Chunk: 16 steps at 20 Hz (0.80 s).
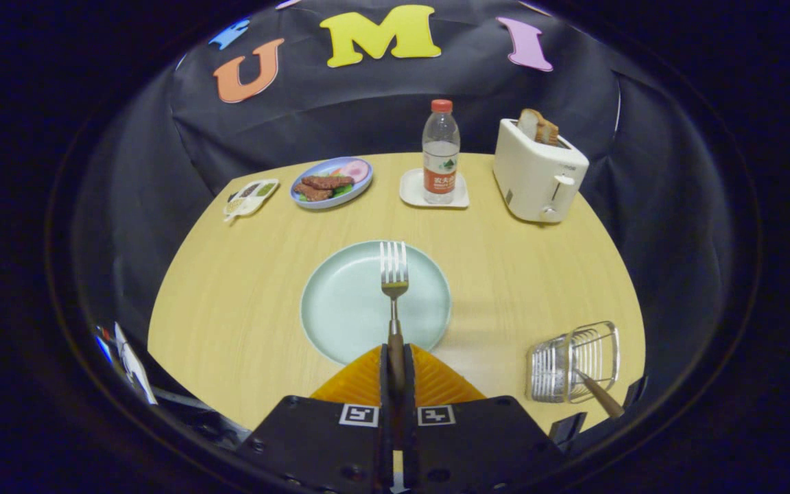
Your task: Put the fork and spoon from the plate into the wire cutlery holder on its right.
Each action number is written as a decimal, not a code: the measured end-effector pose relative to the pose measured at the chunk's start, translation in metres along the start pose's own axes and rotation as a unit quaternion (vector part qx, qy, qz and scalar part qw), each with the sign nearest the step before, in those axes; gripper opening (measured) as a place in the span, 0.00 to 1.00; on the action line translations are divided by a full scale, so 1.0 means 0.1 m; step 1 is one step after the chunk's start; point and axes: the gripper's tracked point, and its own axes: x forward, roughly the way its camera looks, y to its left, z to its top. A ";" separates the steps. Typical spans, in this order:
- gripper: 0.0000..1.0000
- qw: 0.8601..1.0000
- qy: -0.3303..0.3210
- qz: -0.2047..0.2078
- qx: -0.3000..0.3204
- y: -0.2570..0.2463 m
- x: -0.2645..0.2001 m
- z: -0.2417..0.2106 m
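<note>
Fork [393, 274] clamped by its brown handle between the two fingers of the gripper [395, 367], which are pressed together on it; the handle runs straight forward out of the fingertips, tines pointing away. Fork head sits over the pale green plate [340, 309], just ahead of the fingers, toward the plate's right half; whether the tines touch the plate or hang above it cannot be told. Plate lies on a light wood table [217, 302], its near rim partly hidden behind the fingertips. To the right of the fingers and near the table's front edge stands the wire cutlery holder [573, 360], well apart from the plate. A brown handle [601, 394] pokes out of the holder, leaning toward the near right; its working end is hidden inside the wires, so which utensil it is cannot be told. Farther back, beyond the plate: a clear water bottle [441, 154] with a red cap, upright on a small white square coaster [412, 195]. Left of it, a blue plate with food [331, 182], and further left a small white dish [251, 197] with dark and green bits. Right of the bottle, a white toaster [537, 178] with bread slices [539, 127] standing up from its slots.
</note>
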 end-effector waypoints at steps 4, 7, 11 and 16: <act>0.06 1.000 0.017 -0.005 0.009 -0.54 -0.25 -0.06; 0.06 1.000 0.019 -0.014 0.014 -0.94 -0.45 -0.03; 0.06 0.999 0.021 -0.023 0.019 -1.36 -0.66 -0.02; 0.06 0.998 0.052 -0.021 0.024 -1.63 -0.76 -0.19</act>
